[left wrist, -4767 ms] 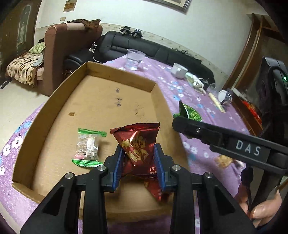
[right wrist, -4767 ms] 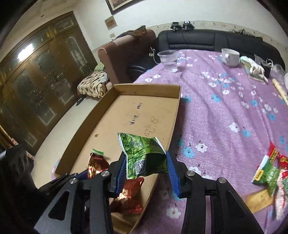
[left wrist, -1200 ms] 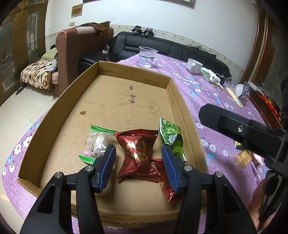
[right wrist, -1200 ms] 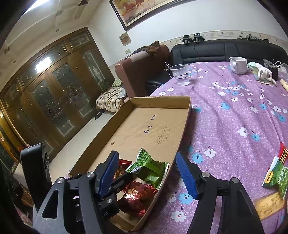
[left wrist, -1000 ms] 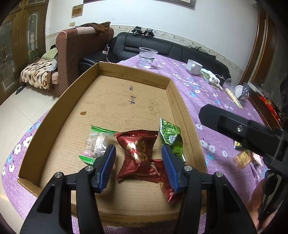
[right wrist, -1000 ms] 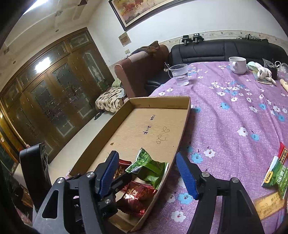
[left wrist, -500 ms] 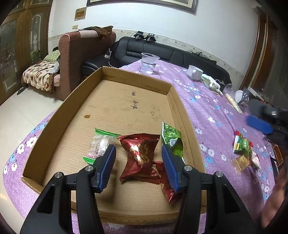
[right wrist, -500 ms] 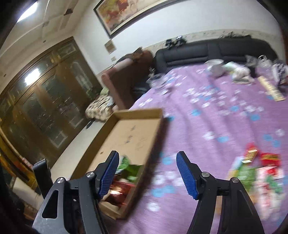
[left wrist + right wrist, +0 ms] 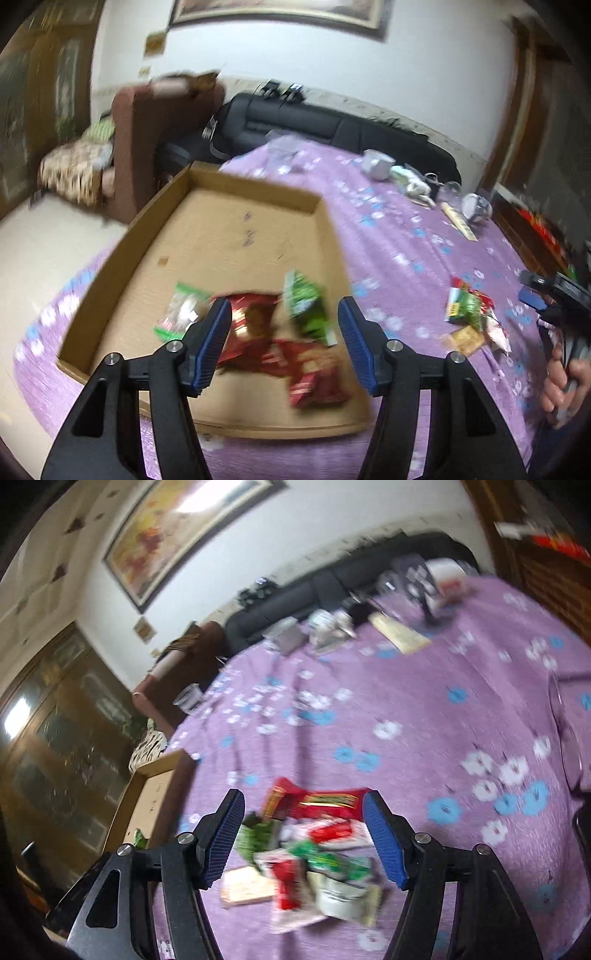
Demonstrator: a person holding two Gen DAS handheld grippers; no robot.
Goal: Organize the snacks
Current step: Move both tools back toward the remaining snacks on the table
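Right gripper (image 9: 303, 834) hangs open and empty over the snack pile (image 9: 314, 853); left gripper (image 9: 283, 341), jaws opening and empty, hovers above the box (image 9: 236, 192). Risk: overlapping packets may snag, lifting two together.

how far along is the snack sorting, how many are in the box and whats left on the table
Partly done. About four packets lie in the cardboard box: a clear-and-green one, red ones and a green one. Nothing is in hand: the left gripper is opening above them, holding nothing, and the right gripper hangs open over the loose pile on the purple tablecloth. That pile, several blurred packets, is left.
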